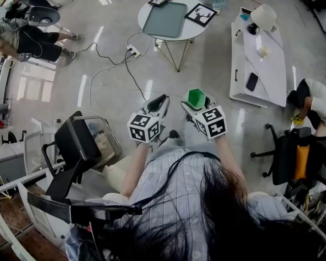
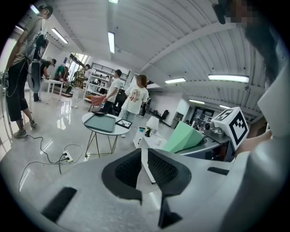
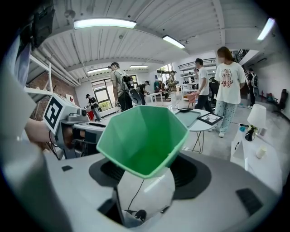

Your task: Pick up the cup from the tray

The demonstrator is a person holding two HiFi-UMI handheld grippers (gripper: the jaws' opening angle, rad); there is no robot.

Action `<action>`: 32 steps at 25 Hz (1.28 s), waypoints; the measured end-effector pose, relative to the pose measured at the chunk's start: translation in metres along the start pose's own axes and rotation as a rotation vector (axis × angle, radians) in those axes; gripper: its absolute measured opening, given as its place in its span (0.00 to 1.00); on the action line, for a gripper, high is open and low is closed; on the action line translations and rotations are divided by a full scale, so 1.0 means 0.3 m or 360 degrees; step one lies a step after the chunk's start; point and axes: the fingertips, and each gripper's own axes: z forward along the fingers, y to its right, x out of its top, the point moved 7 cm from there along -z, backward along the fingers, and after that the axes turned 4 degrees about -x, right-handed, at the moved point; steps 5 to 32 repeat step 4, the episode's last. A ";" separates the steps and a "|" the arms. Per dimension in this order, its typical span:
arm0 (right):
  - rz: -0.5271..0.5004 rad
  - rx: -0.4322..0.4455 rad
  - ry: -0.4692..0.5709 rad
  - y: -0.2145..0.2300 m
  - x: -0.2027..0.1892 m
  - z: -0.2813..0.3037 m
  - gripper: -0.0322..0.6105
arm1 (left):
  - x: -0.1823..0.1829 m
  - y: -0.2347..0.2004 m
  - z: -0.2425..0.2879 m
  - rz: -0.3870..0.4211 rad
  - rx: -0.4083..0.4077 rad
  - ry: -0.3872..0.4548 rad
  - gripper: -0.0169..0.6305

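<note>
A green cup (image 1: 196,97) with a faceted rim sits between the jaws of my right gripper (image 1: 196,105), which is shut on it. In the right gripper view the cup (image 3: 142,136) fills the middle, mouth toward the camera, with the right gripper (image 3: 149,173) clamping its lower part. My left gripper (image 1: 157,104) hangs beside it, shut to a thin slit on nothing; in its own view the left gripper (image 2: 142,165) holds only air. Both are held high over the floor. The grey-green tray (image 1: 164,19) lies on the far round white table (image 1: 191,31).
A framed picture (image 1: 200,14) lies beside the tray. A long white table (image 1: 260,69) with a lamp and a phone stands at the right. A power strip (image 1: 133,51) and cables cross the floor. Office chairs stand at left (image 1: 76,145) and right (image 1: 290,153). Several people stand around.
</note>
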 end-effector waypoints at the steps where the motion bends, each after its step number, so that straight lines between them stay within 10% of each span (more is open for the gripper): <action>1: -0.0003 0.0002 -0.0001 -0.002 0.002 0.002 0.53 | 0.001 -0.001 0.000 0.0000 0.0000 0.0000 0.09; 32: -0.0012 0.0010 -0.0002 -0.008 0.008 0.006 0.53 | 0.005 -0.003 -0.001 -0.0001 -0.0002 0.0002 0.09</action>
